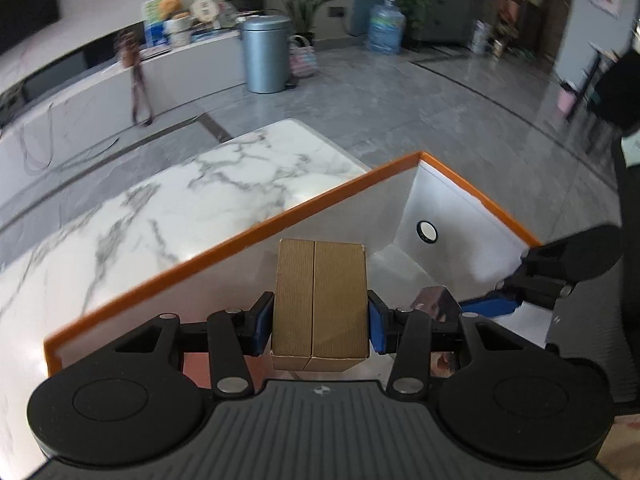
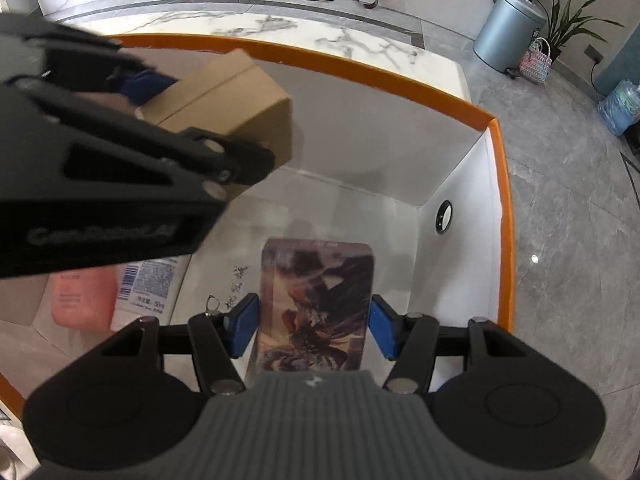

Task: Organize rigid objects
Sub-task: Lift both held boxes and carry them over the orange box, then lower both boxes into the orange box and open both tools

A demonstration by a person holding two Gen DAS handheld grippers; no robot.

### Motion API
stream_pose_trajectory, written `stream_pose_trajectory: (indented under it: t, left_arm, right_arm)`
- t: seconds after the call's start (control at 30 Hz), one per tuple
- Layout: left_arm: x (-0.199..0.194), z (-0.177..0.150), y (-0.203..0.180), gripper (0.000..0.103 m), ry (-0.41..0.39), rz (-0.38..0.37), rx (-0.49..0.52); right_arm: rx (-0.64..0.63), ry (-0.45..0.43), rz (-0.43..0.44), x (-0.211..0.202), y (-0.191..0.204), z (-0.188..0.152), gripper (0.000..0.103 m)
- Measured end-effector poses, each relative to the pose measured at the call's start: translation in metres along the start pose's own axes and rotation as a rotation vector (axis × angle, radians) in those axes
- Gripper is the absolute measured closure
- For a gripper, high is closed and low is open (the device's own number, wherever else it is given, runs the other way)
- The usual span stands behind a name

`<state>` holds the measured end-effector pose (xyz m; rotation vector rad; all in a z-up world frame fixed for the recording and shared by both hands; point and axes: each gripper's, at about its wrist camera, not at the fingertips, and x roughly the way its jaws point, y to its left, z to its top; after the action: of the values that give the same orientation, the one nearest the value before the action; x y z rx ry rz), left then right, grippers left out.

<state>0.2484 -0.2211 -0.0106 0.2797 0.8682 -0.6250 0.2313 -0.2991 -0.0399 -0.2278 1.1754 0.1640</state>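
Your left gripper (image 1: 320,322) clamps the carton (image 1: 320,304) above the bin (image 1: 224,246); release high and it may tumble. Your right gripper (image 2: 310,322) straddles the printed box (image 2: 316,304), right pad seemingly clear, so it could slip onto the pink pack (image 2: 84,300) below.

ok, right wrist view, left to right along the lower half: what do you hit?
pink pack → white barcode pack → picture box between the right gripper's fingers → bin's orange rim → grey floor
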Motion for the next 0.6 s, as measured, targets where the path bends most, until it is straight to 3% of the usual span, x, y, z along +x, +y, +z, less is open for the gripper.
stream_pose_trajectory:
  t: [0.6]
  left_arm:
    - [0.027,-0.009,-0.03,0.052,0.018,-0.052,0.561]
  right_arm:
    - [-0.059,-0.033,-0.006,-0.014,0.01,-0.008,0.044]
